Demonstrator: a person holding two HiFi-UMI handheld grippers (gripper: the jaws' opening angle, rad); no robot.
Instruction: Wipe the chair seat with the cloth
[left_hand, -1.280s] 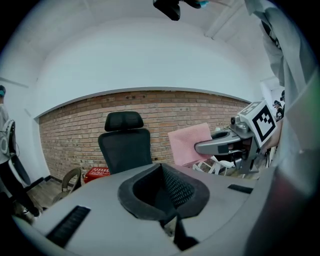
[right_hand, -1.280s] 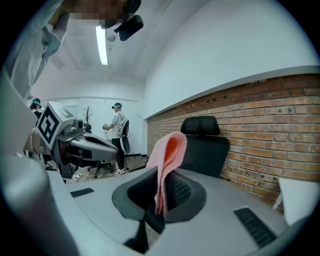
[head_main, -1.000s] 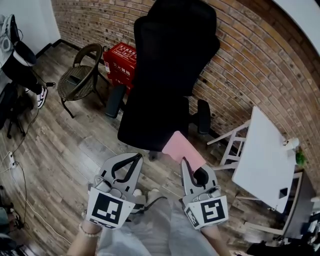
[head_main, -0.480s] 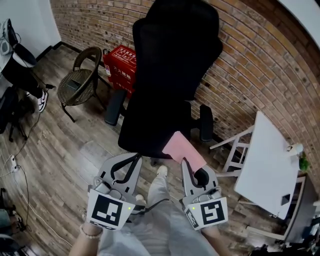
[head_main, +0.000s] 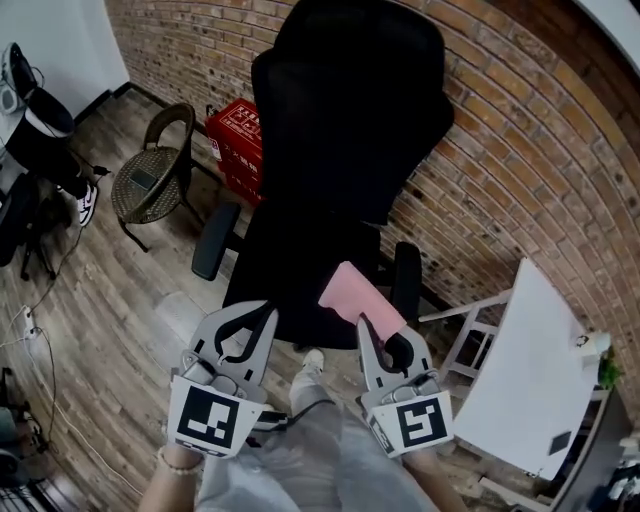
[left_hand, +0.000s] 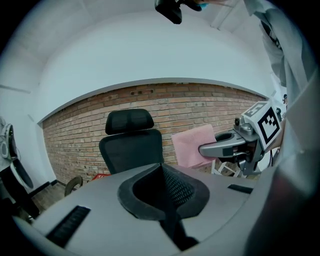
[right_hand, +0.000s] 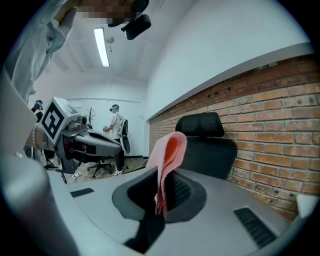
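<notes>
1. The right tongs (head_main: 375, 330) pinch the cloth (head_main: 358, 296), held over the front of the chair (head_main: 340, 180), apparently ready to reach the seat (head_main: 295, 270).
2. The left tongs (head_main: 258, 318), closed on nothing, hover before the chair, out of the way.

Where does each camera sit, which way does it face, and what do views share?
Head view: on the head, steeply down at the office chair; left gripper, right gripper, forearms show.
Left gripper view: along its shut, empty jaws toward chair and brick wall.
Right gripper view: along jaws shut on the pink cloth.
Shared: all three show the chair and cloth.
</notes>
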